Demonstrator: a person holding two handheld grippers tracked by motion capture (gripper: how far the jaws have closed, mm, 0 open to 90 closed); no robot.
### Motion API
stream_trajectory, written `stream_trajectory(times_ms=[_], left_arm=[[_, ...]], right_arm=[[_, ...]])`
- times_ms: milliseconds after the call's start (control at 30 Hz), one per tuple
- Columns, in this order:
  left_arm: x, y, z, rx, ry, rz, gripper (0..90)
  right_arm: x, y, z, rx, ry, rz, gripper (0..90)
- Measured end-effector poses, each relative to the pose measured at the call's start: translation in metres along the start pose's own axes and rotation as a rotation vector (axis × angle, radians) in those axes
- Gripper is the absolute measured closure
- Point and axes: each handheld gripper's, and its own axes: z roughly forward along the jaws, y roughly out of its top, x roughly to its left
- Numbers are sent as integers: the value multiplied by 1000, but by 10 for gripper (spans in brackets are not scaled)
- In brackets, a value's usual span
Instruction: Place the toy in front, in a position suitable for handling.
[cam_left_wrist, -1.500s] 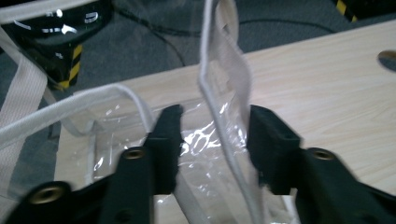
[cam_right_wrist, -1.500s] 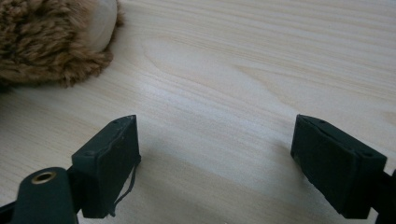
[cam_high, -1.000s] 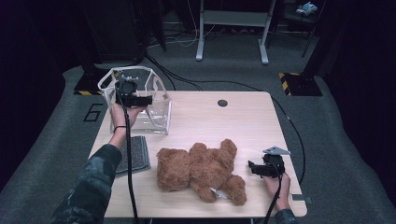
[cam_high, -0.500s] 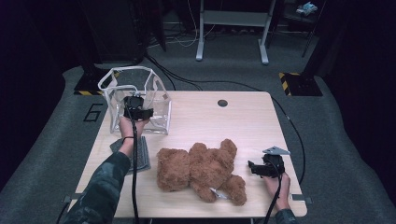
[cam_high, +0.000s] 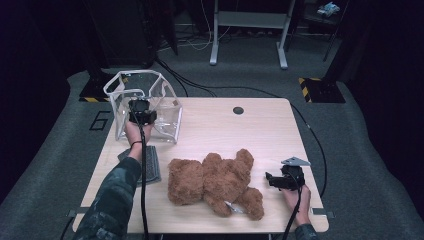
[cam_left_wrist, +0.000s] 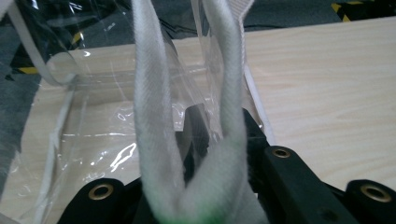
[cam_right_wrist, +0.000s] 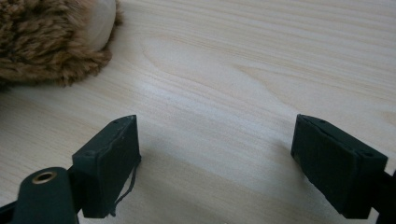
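At the table's far left corner, the left gripper (cam_high: 140, 111) sits against the near wall of the clear bag (cam_high: 165, 117); its jaws have just been closing, and the left gripper view shows them pinched together on the bag's white strap (cam_left_wrist: 149, 112), which loops up between them with crinkled clear plastic behind it. That bag stands upright with its mouth open, its white-edged rim spread into a rough square. Just beside the left forearm, on the near side of the bag, a grey pad (cam_high: 149, 164) lies flat on the table (cam_high: 240, 130). Near the right front edge of the table, the right gripper (cam_high: 278, 181) rests low in the person's hand with its jaws held wide apart and only bare wood between them, as the right gripper view makes plain. It points toward the bear (cam_high: 215, 182), which lies sprawled on the table's near middle, close to that gripper but not touching it; one brown furry paw with a pale sole (cam_right_wrist: 100, 21) shows at the upper left of the right gripper view, clear of the jaws. A white tag sticks out by the bear's lower leg. Farther back on the tabletop sits a small dark round cap (cam_high: 238, 110), well apart from everything else.
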Motion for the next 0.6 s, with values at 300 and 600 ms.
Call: stream_trajectory(times_ms=[300, 600], left_arm=[[11, 7, 9, 15, 43, -27, 783], [15, 15, 17, 14, 60, -55, 778]], right_arm=[[0, 0, 0, 0, -1, -4, 147], [0, 0, 1, 1, -2, -9, 147]])
